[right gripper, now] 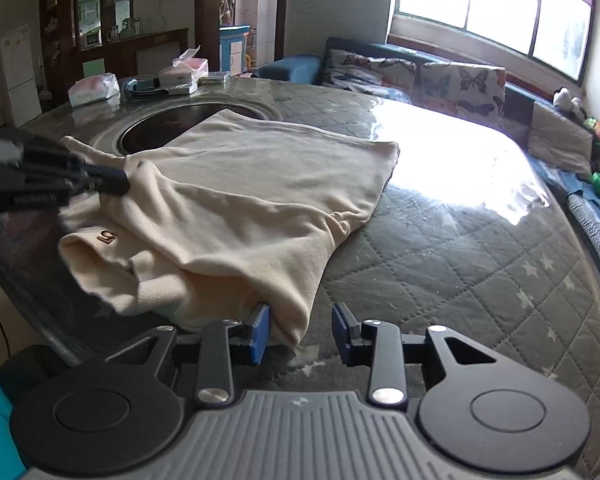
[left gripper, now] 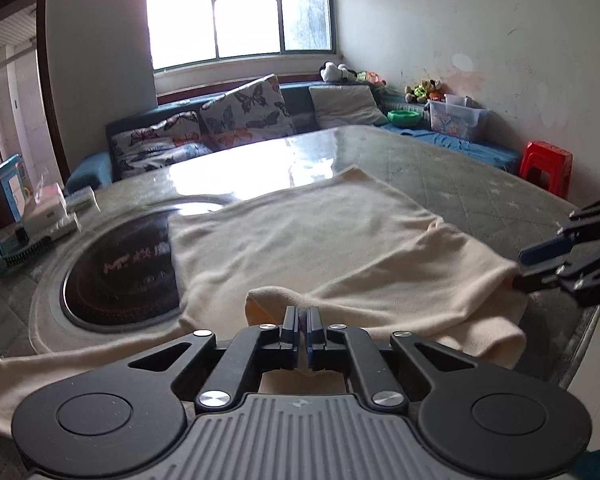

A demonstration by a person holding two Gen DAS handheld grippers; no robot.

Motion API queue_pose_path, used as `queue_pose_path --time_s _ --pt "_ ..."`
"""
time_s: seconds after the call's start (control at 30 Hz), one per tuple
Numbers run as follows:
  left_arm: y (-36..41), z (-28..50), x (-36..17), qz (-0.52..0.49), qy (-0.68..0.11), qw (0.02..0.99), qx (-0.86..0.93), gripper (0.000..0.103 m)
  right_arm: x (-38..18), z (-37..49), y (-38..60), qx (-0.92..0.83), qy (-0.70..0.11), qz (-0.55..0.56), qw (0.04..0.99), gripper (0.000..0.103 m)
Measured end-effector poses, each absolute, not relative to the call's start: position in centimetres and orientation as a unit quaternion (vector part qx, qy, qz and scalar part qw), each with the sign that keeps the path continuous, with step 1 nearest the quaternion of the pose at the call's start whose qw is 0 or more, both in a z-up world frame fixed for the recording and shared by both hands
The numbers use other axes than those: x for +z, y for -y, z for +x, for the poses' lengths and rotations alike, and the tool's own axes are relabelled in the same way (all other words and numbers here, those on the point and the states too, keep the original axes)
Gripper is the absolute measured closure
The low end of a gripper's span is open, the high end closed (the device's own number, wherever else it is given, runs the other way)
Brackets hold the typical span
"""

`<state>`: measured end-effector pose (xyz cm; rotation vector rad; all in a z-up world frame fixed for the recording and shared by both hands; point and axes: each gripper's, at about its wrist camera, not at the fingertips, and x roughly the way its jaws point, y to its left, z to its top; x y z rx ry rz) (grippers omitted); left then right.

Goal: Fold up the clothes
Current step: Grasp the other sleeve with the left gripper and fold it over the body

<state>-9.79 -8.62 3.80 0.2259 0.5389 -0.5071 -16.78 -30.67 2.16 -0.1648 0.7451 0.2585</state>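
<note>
A glossy round counter point(right gripper: 440, 248) is carrying everything, its clear top lying over grey quilted, star-printed padding and reflecting window glare. A dark round cooktop point(left gripper: 120, 276) is sitting sunk in its middle. A cream garment point(right gripper: 260, 184) is lying spread across it, partly covering the cooktop. Tissue packs point(right gripper: 94, 88) and small boxes point(right gripper: 180, 76) are sitting at the far edge.

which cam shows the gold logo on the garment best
The right wrist view: the gold logo sits in plain sight on the cream garment's folded lower-left edge. In the left wrist view the garment shows, but no logo is visible.
</note>
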Motion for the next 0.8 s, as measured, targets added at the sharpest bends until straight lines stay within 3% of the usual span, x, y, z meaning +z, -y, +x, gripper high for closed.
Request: queue_pose_path --time_s 0.5,0.8 --pt "12.8 -8.6 11.9 0.128 -0.143 0.938 -0.287 0.099 1.0 -17.5 29.3 0.086 -0.334 -0.119 0.931 0.064" --pt "8.9 -9.5 6.3 0.137 -0.236 0.928 -0.254 0.099 0.6 -18.7 30.1 0.033 -0.331 -0.142 0.932 0.065"
